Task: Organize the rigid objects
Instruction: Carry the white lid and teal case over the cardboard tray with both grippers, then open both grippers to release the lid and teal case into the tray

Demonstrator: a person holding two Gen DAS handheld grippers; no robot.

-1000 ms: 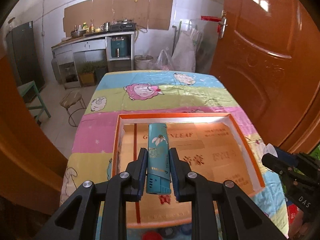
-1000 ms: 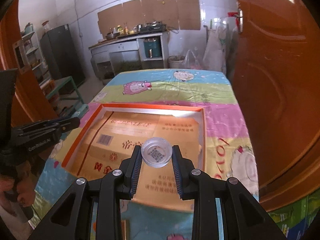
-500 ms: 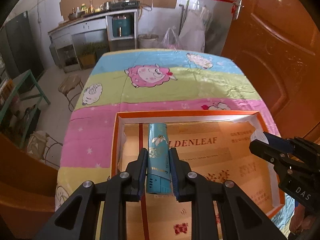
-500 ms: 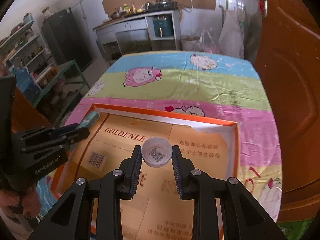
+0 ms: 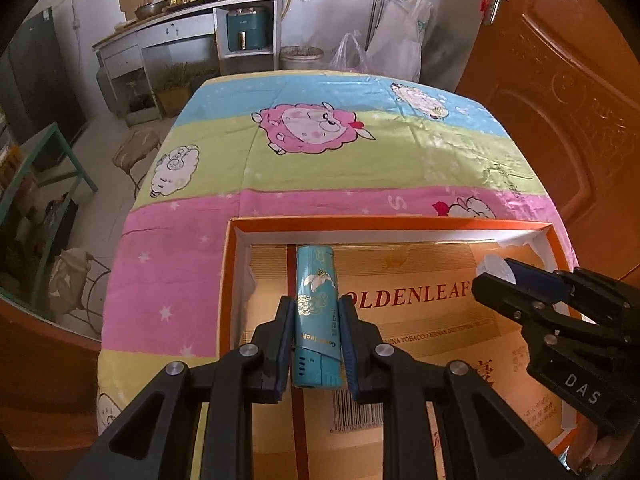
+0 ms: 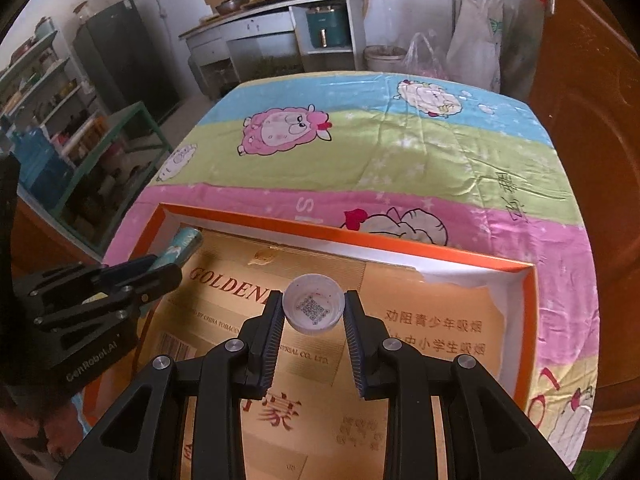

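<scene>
My left gripper is shut on a teal lighter with gold print, held lengthwise over the far left corner of the shallow orange-rimmed box. My right gripper is shut on a white bottle cap with a printed code inside, held over the middle of the same box. In the left wrist view the right gripper shows at the right with the cap. In the right wrist view the left gripper shows at the left with the lighter.
The box floor is lined with yellow GOLDENLEAF cardboard. The box lies on a table under a striped cartoon-sheep cloth. A brown door stands close on the right. A stool and a kitchen counter lie beyond the table.
Both grippers have moved forward and down over the box, which now looks larger and nearer. The lighter and the cap stay gripped as before.
</scene>
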